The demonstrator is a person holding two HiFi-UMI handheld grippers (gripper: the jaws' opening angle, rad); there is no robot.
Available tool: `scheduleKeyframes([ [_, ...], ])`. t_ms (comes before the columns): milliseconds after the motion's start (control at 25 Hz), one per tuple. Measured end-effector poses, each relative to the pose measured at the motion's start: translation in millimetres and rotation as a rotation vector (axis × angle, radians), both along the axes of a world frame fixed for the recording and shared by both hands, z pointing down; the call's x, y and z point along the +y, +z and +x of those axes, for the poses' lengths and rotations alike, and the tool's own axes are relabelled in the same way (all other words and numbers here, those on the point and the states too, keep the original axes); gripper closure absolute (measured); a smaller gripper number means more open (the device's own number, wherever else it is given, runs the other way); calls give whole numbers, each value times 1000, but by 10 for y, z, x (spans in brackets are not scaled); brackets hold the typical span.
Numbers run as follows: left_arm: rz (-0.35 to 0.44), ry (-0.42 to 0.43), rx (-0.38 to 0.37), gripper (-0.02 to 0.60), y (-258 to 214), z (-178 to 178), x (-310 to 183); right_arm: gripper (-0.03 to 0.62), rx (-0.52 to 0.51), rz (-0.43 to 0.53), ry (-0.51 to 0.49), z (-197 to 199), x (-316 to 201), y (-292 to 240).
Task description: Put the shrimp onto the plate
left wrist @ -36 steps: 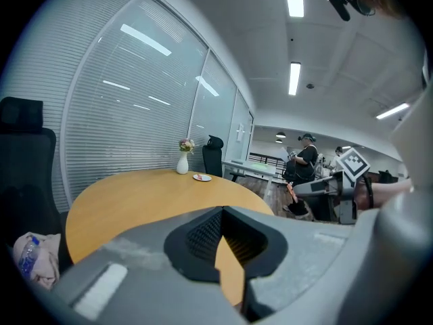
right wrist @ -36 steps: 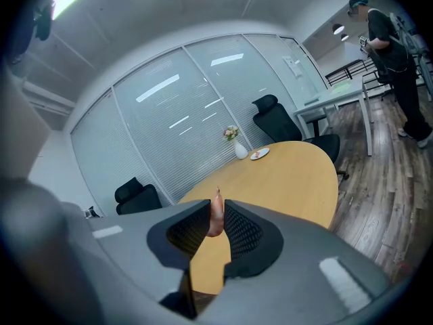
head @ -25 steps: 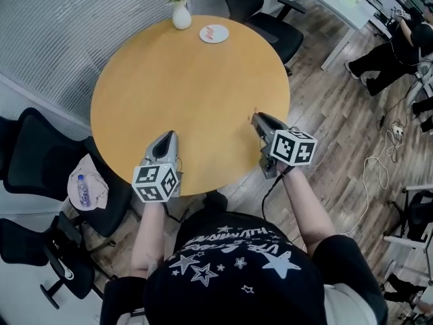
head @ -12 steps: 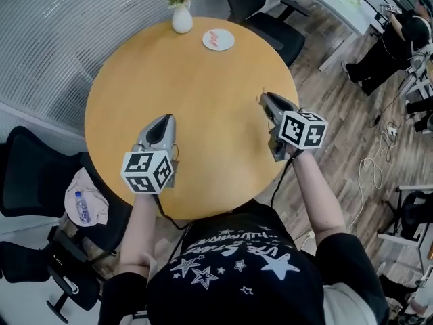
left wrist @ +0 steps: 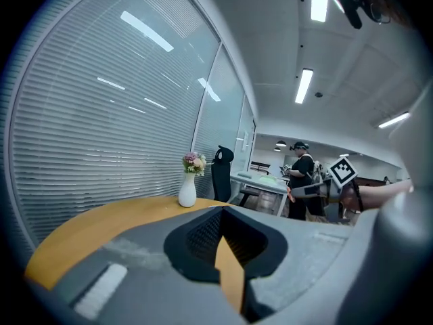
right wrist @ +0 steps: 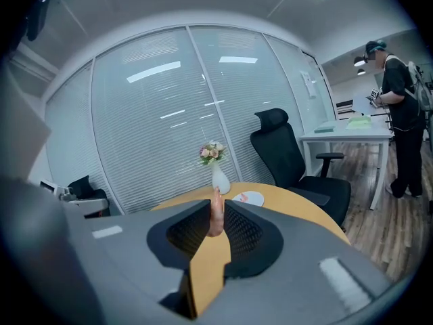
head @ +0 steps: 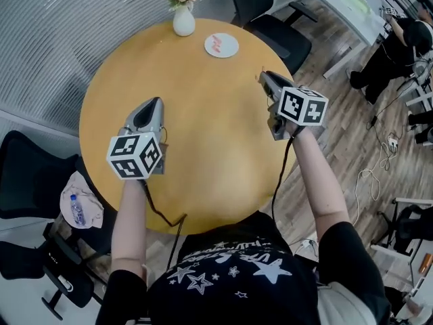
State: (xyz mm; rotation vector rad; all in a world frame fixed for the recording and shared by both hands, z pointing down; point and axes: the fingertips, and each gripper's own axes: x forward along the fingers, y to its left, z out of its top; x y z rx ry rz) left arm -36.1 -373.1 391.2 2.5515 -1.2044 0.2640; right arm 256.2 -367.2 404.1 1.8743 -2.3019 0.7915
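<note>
Right gripper (head: 263, 76) nearer plate (head: 231, 47) than before — clenched on shrimp (right wrist: 216, 212); left gripper (head: 153, 103) closed, empty.

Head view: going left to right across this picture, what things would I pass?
water bottle → left gripper → flower vase → white plate → right gripper, with the shrimp in its jaws → person standing at the far right

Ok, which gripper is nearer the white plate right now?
Right. The right gripper, shut on the shrimp, is by the right edge of the table, a short way from the plate. The left gripper is further back on the left side, clearly farther away.
</note>
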Motion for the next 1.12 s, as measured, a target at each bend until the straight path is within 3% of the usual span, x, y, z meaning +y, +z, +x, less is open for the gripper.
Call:
scheduleKeyframes([
  [640, -80, -60, -69, 580, 640, 706, -1007, 528, 46, -89, -138, 389, -1736, 808],
  [1120, -167, -128, -93, 581, 1220, 825, -1392, 528, 130, -188, -225, 413, -2545, 1555],
])
